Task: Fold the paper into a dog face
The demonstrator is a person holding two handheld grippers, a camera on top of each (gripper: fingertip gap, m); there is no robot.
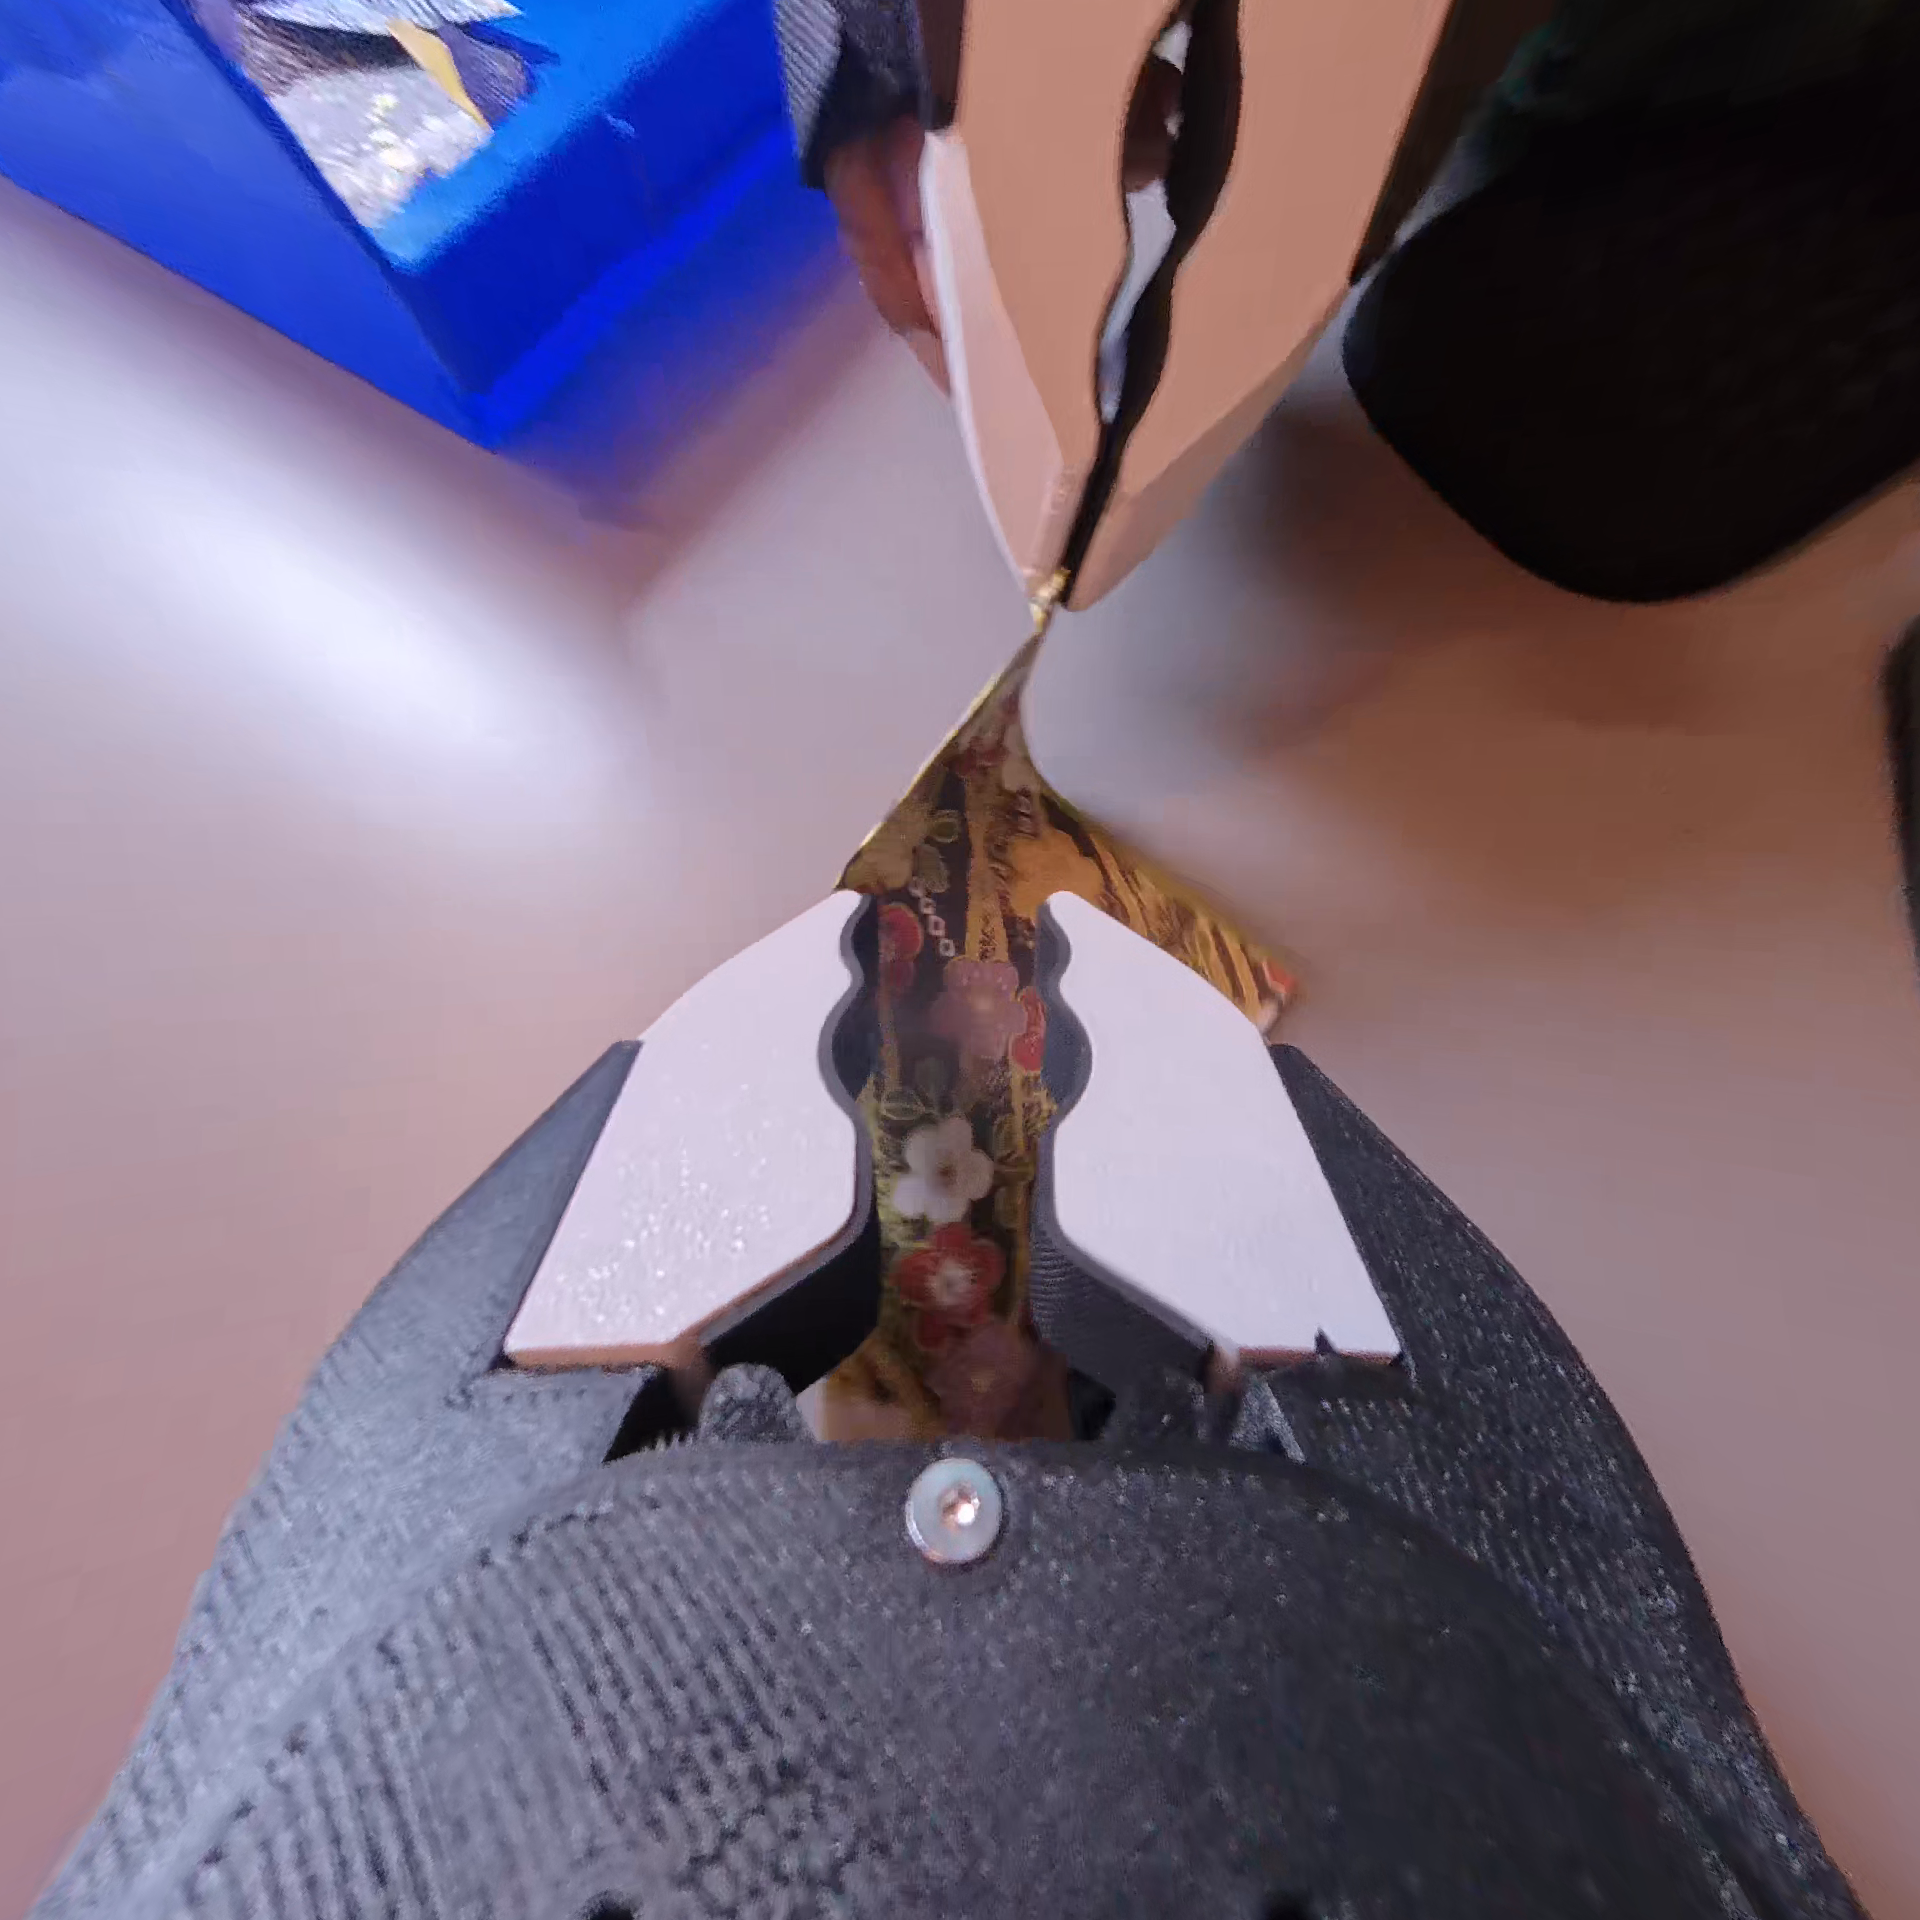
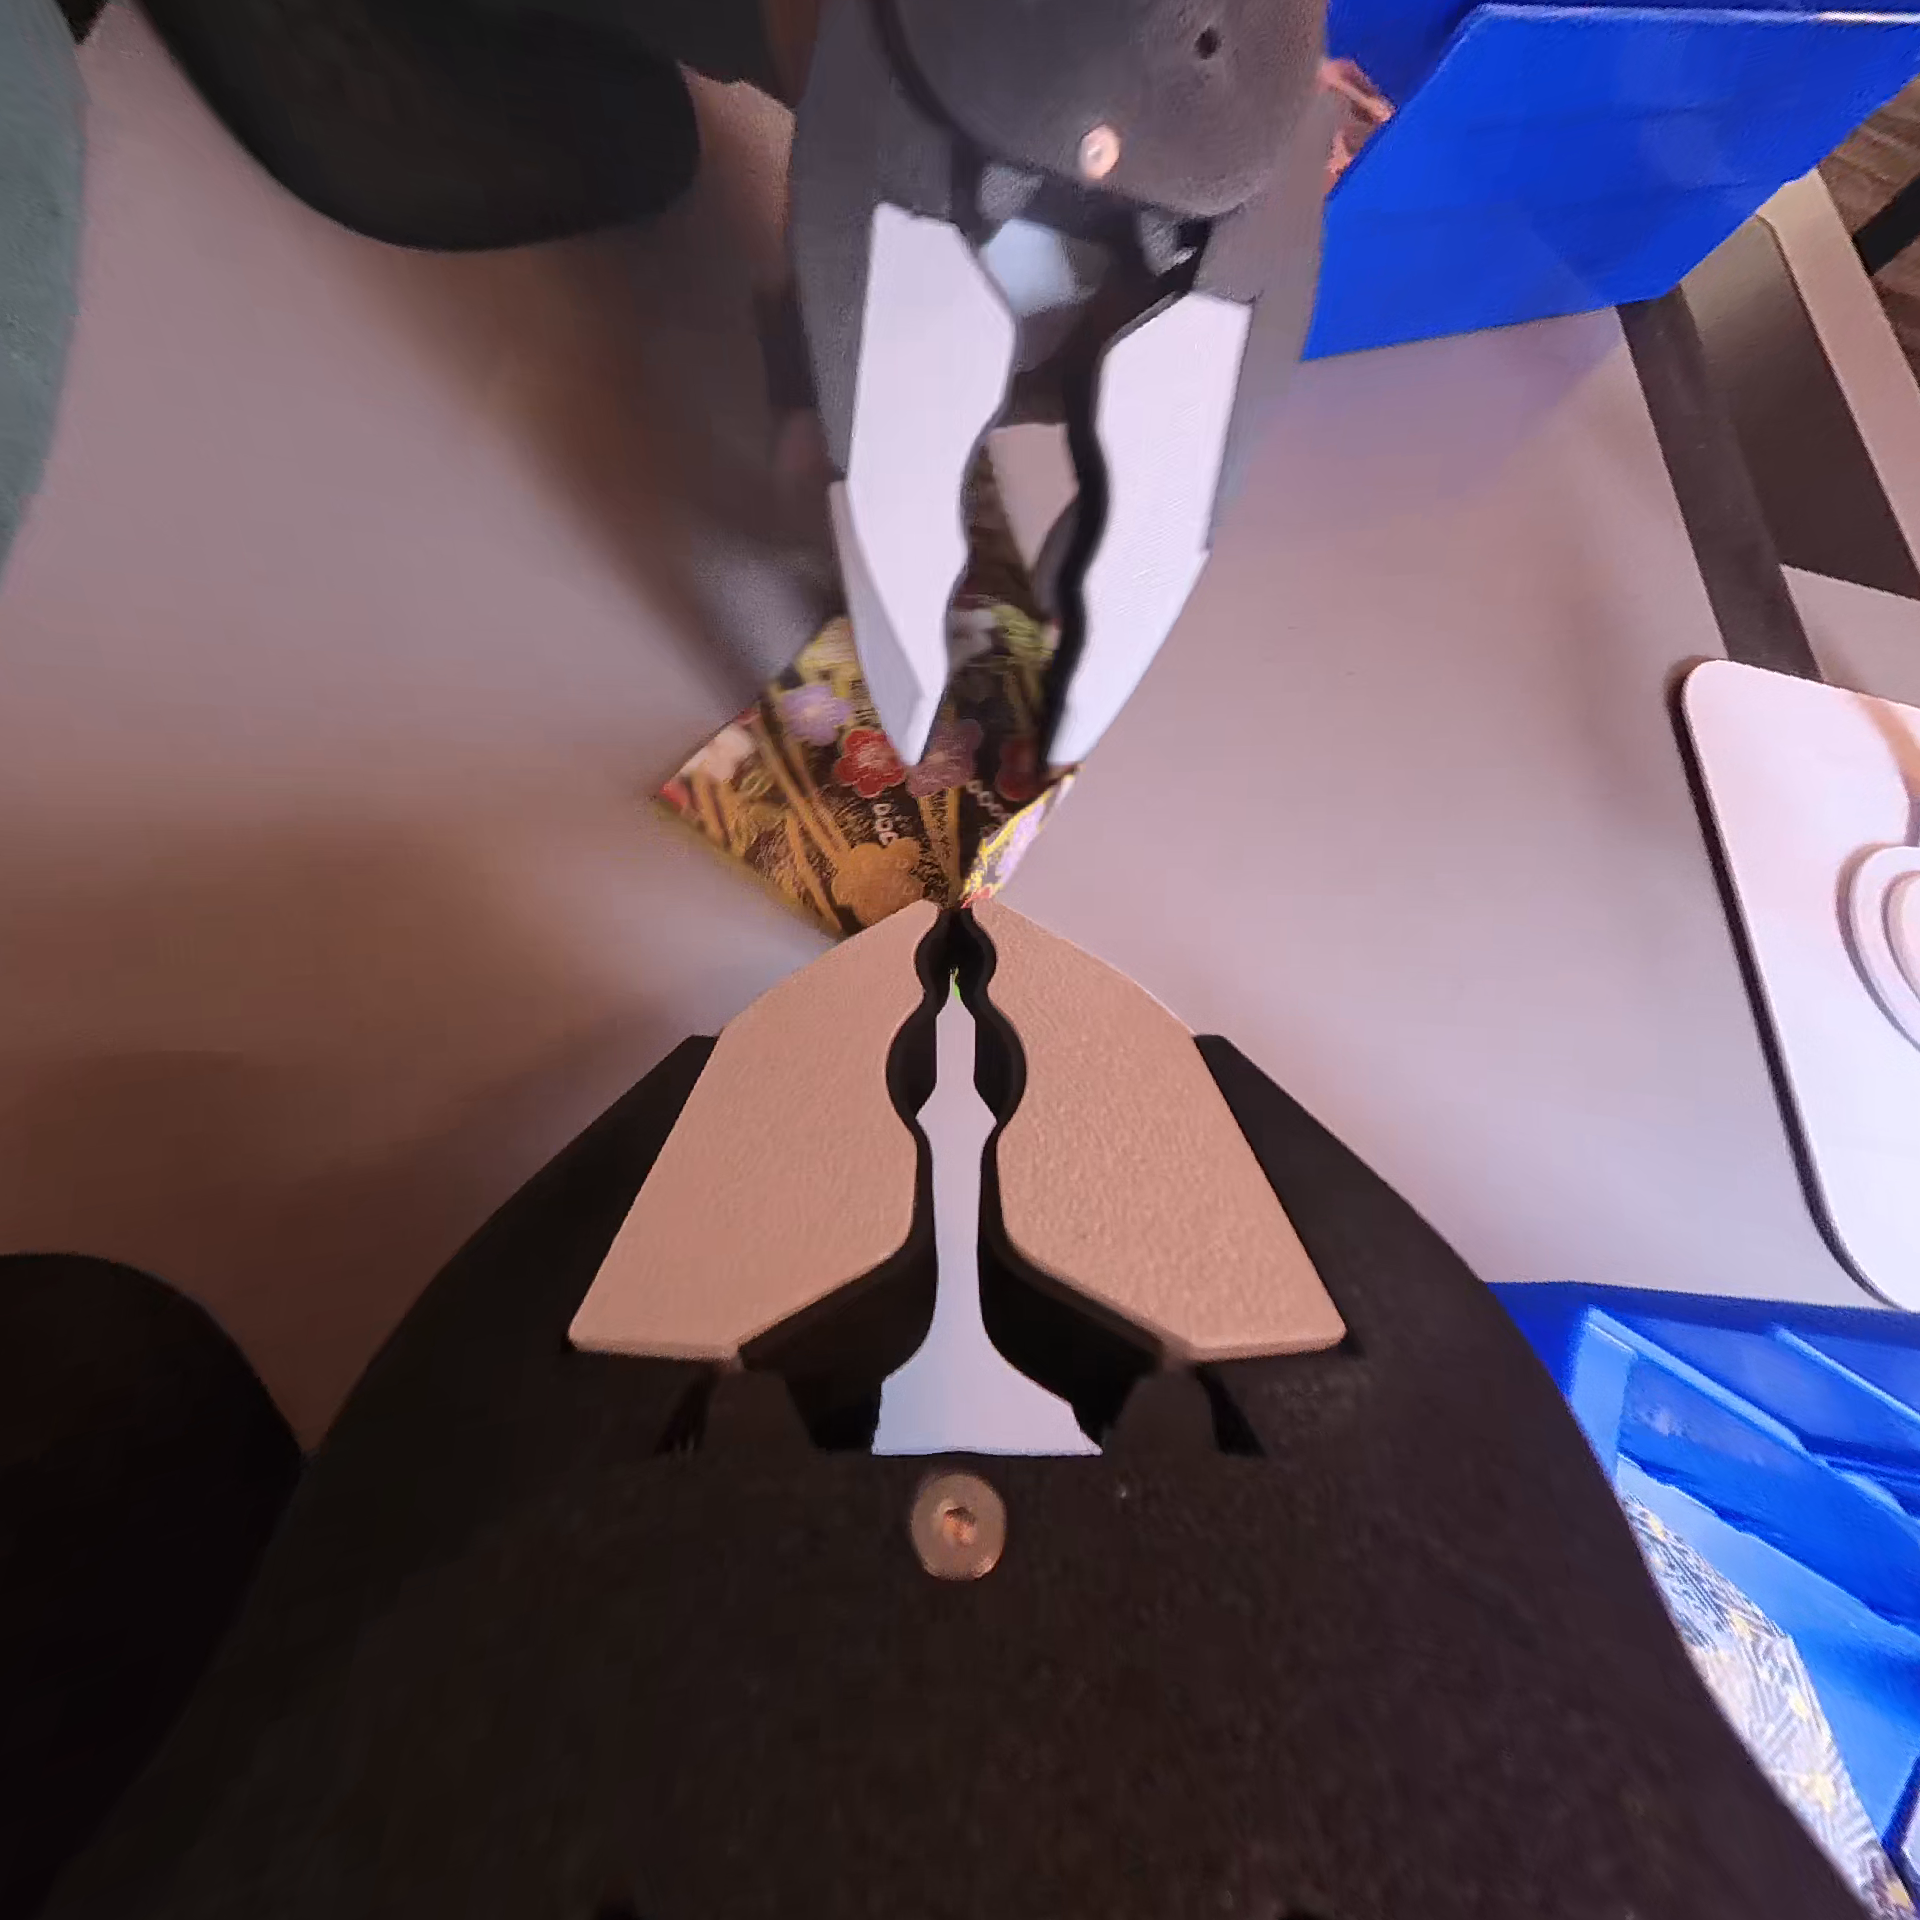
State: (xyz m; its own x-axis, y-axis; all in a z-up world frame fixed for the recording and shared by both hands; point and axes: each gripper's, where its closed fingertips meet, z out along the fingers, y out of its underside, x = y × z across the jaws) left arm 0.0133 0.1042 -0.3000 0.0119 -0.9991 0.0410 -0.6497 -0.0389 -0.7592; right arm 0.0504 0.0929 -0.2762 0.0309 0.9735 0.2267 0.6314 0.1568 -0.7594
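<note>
In the left wrist view, the left gripper (image 1: 951, 904) fills the lower half of the frame, its pale fingers (image 1: 717, 1143) standing a little apart with the floral origami paper (image 1: 951, 1143) running up the gap between them. The paper, dark with gold, red, white and pink blossoms, lies on the pale table (image 1: 312, 935) beneath those fingers; whether they touch it or only straddle it cannot be told. From the fingertips the sheet narrows to a lifted point toward the upper centre of the frame, where the right gripper (image 1: 1055, 597) comes down from the top edge with its jaws pinched together on that corner. A folded flap of the paper spreads out to the right of the left gripper's tips. A blue bin (image 1: 582, 260) sits in the upper left of the frame, holding other patterned sheets.

In the right wrist view, the right gripper (image 2: 956, 914) occupies the lower centre, its tan fingers (image 2: 790, 1164) meeting at the tips on the near corner of the paper (image 2: 831, 821). Beyond it, in the upper centre, the left gripper (image 2: 982, 753) points down onto the sheet with its jaws slightly parted. A blue bin (image 2: 1579, 166) stands at the upper right, another blue bin (image 2: 1766, 1455) at the lower right, and a white board (image 2: 1787, 935) lies at the right edge.
</note>
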